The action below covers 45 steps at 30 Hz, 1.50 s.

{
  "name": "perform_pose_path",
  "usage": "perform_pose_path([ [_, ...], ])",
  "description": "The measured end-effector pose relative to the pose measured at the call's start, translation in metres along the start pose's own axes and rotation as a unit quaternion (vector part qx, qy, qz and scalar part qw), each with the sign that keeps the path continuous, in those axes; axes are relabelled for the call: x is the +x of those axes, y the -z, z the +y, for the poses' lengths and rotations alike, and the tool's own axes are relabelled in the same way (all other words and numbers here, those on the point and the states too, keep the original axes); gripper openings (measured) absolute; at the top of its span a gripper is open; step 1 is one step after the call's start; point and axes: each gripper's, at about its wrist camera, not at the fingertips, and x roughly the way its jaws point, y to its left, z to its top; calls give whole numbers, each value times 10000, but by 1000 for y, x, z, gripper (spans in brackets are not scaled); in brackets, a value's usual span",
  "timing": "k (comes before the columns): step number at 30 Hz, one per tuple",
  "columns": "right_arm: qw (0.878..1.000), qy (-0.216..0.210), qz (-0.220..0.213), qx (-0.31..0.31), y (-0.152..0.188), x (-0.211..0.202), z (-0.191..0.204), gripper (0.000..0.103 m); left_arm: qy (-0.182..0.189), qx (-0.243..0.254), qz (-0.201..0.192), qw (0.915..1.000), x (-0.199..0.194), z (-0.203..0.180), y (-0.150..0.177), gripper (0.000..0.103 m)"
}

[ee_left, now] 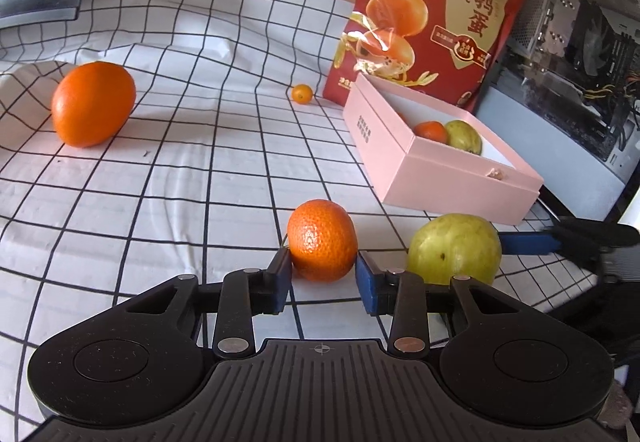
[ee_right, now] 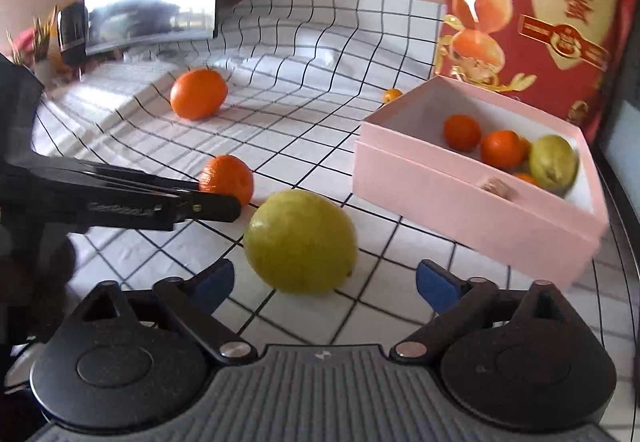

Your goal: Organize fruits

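Left wrist view: a mandarin (ee_left: 322, 240) is clamped by the left gripper (ee_left: 323, 274); the right gripper (ee_right: 324, 280) is spread wide around a green guava (ee_right: 300, 242), untouched.

Two wrist cameras looked low and close across the checked tabletop (ee_left: 168, 177).
Both faced the pink box (ee_left: 432, 177), sharing the tangerine (ee_right: 228, 177) and green fruit (ee_right: 300, 242).

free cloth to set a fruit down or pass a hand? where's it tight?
Widest bare checked cloth lies between the big orange, the tiny orange and the pink box. Tight at the front: left gripper shut on the mandarin, the green fruit beside it, right gripper open around that, box close behind.
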Motion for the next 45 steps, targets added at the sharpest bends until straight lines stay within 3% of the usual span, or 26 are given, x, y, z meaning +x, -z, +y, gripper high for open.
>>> perform_pose_path([
  [4,9999,-108,86,-21,-4,18,5,84,-7,10,-11,10000,0,0,0,40],
  [6,9996,-211,152,74,-5,22,4,66,-37,51,-16,10000,1,-1,0,40],
  [10,9984,-324,268,369,-3,18,-7,65,-141,158,-21,9998,2,-6,0,41],
  [15,9984,356,233,364,12,2,-22,65,-274,417,14,9988,5,-15,0,41],
  [19,9958,545,180,713,22,-8,-44,65,-327,472,24,9983,6,-19,0,41],
  [24,9946,530,21,898,28,-9,-52,66,-265,484,26,9985,7,-21,0,41],
  [26,9943,505,10,940,28,-9,-54,67,-91,471,17,9988,7,-21,1,43],
  [29,9929,518,-13,1069,29,-10,-57,77,188,520,-33,9985,3,-25,2,43],
  [32,9916,503,-15,1193,30,-11,-58,79,343,640,-43,9973,1,-31,4,43],
  [39,9917,583,-23,1142,30,-11,-54,79,309,653,-155,9973,3,-36,-4,43],
  [45,9917,633,-38,1118,31,-11,-54,80,-9,749,-214,9970,10,-40,-16,44],
])
